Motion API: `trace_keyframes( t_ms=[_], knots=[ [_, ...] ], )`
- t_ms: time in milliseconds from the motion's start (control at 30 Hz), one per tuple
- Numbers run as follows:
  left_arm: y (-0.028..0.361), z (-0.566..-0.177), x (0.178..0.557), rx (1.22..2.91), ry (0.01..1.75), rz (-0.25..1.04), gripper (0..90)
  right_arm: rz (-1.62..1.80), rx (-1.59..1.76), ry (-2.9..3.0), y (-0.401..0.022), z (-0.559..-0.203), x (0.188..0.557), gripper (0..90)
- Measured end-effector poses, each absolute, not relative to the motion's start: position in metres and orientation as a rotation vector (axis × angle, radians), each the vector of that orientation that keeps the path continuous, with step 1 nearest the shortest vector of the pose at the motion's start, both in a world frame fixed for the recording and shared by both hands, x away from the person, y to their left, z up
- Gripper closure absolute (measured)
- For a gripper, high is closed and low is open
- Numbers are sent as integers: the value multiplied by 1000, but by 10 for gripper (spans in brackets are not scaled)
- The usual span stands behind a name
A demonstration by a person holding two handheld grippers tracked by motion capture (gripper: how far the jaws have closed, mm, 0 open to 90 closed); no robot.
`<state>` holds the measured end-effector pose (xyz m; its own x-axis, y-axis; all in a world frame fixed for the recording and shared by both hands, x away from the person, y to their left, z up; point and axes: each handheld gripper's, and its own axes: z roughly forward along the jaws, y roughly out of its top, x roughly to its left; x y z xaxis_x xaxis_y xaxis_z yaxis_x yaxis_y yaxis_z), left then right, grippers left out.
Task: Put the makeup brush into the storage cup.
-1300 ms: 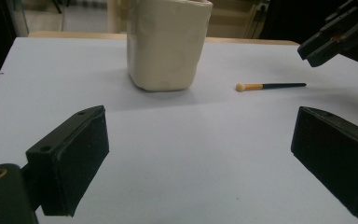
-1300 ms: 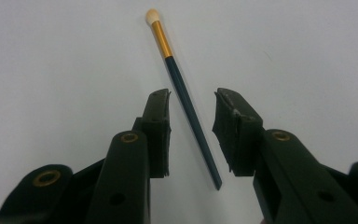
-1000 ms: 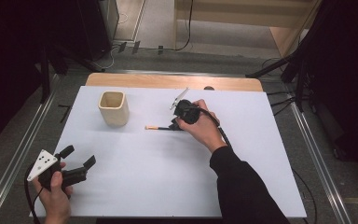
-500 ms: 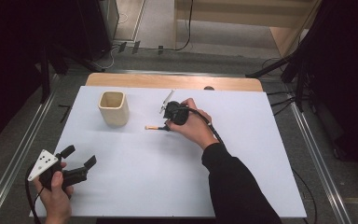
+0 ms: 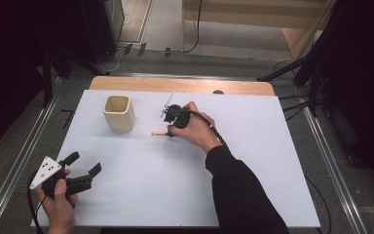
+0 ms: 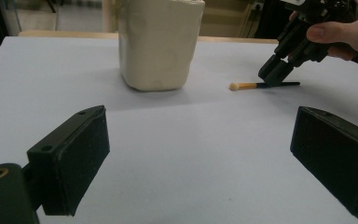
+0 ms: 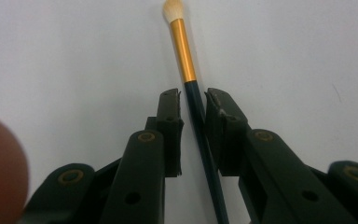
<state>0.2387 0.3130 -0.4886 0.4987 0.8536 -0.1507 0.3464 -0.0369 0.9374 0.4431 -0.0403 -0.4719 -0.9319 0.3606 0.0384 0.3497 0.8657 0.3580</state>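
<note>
A small makeup brush point(image 5: 158, 132) with a pale tip, gold ferrule and dark handle lies flat on the white table, right of a cream cup point(image 5: 118, 113). My right gripper point(image 5: 170, 132) points down over the handle. In the right gripper view its jaws point(image 7: 193, 100) straddle the handle of the brush point(image 7: 182, 37) with a thin gap on each side; they have just been closing. My left gripper point(image 5: 84, 163) rests near the front left corner, open and empty. Its view point(image 6: 200, 135) looks toward the cup point(image 6: 161, 42), the brush point(image 6: 251, 86) and the right gripper point(image 6: 274, 74).
The white table top point(image 5: 253, 161) has a wooden strip point(image 5: 185, 85) along its far edge. Metal rails run down both sides. The floor beyond holds cables and dark stands.
My right hand has slid leftward toward the cup and settled its jaws over the brush handle. The left hand has kept still.
</note>
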Motion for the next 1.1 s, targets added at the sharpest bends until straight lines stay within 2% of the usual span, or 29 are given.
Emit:
trace_keyframes(
  t_ms=[167, 633, 1100],
  knots=[
    [313, -489, 238, 1620, 1050, 563, 50, 524, 591, 3043, -38, -478, 447, 825],
    [305, -488, 238, 1635, 1031, 557, 52, 572, 708, 2968, -42, -476, 440, 851],
    [278, -479, 245, 1673, 971, 555, 53, 1000, 805, 2825, -89, -458, 407, 849]
  ],
)
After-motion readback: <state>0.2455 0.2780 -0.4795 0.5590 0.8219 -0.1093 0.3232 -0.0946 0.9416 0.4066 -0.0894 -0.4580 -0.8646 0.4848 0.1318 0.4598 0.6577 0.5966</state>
